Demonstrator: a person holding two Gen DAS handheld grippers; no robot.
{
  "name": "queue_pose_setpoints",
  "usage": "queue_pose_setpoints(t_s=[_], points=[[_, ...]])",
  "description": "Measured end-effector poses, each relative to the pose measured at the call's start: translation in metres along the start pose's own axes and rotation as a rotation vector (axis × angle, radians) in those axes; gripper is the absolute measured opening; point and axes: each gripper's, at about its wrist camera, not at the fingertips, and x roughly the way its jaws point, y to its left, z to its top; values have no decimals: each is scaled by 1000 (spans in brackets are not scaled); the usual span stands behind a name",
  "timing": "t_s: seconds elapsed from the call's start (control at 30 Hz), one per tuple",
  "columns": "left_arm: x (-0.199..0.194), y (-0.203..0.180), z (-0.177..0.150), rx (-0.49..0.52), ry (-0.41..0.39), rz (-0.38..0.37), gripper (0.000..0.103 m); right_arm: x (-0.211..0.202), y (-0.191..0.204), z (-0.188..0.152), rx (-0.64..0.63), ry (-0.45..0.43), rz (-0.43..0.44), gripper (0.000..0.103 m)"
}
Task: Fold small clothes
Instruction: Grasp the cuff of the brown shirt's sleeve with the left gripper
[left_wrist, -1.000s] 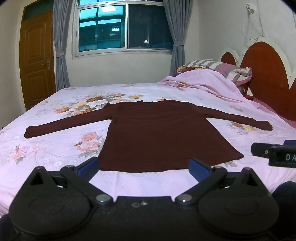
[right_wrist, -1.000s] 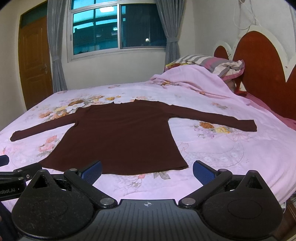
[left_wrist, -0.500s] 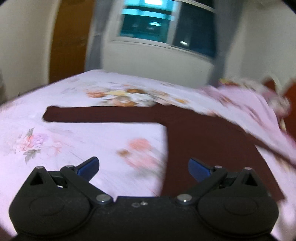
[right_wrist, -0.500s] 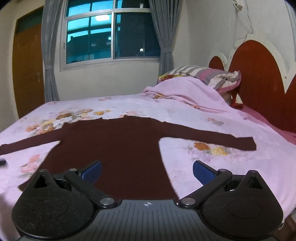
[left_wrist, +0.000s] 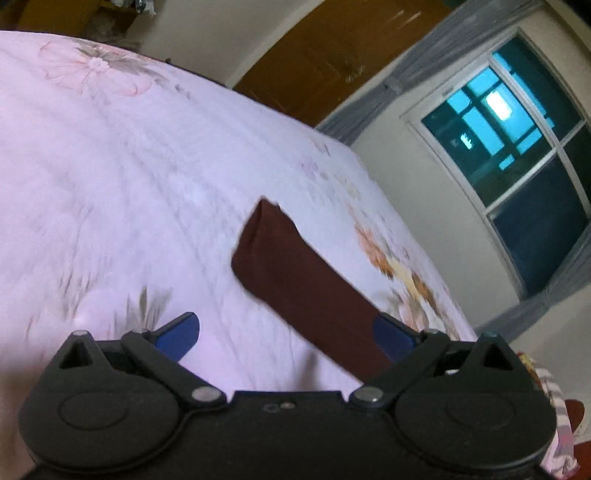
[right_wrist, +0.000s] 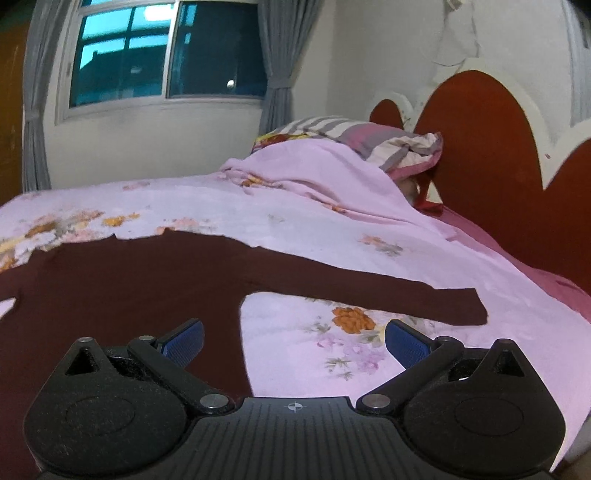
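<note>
My left gripper (left_wrist: 286, 334) is spread wide and holds nothing, tilted over the pink floral bedspread (left_wrist: 110, 166); the maroon sweater's (right_wrist: 122, 280) left sleeve (left_wrist: 295, 280) runs from between the blue pads toward its cuff at 12 o'clock. My right gripper (right_wrist: 294, 343) is spread too, empty, above the sweater's side edge, with the right sleeve (right_wrist: 388, 291) stretching toward 2 o'clock. A striped pillow (right_wrist: 365, 140) lies by the headboard (right_wrist: 480, 155).

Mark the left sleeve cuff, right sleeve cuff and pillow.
left sleeve cuff (left_wrist: 258, 236), left wrist view, on the sleeve's end.
right sleeve cuff (right_wrist: 463, 308), right wrist view, on the sleeve's end.
pillow (right_wrist: 373, 138), right wrist view, on its striped top.
</note>
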Motion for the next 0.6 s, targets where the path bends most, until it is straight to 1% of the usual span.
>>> queue_pose_setpoints(t_s=[0.17, 0.27, 0.37, 0.4, 0.47, 0.53, 0.57, 0.6], points=[[25, -1, 8, 22, -1, -37, 100, 25, 15, -5, -17, 41, 28, 103], [36, -5, 9, 29, -3, -57, 99, 38, 15, -5, 5, 61, 32, 103], [46, -9, 11, 49, 5, -71, 99, 42, 16, -5, 6, 67, 17, 103], [50, -12, 12, 70, 17, -73, 99, 42, 16, -5, 5, 67, 15, 103], [56, -17, 13, 104, 31, -67, 99, 41, 17, -5, 2, 69, 16, 103], [60, -20, 15, 102, 23, -60, 97, 41, 16, -6, -4, 70, 10, 103], [60, -20, 15, 101, 21, -62, 95, 42, 16, -7, -2, 74, 8, 103], [59, -20, 14, 102, 19, -57, 67, 42, 15, -7, 4, 74, 8, 103]])
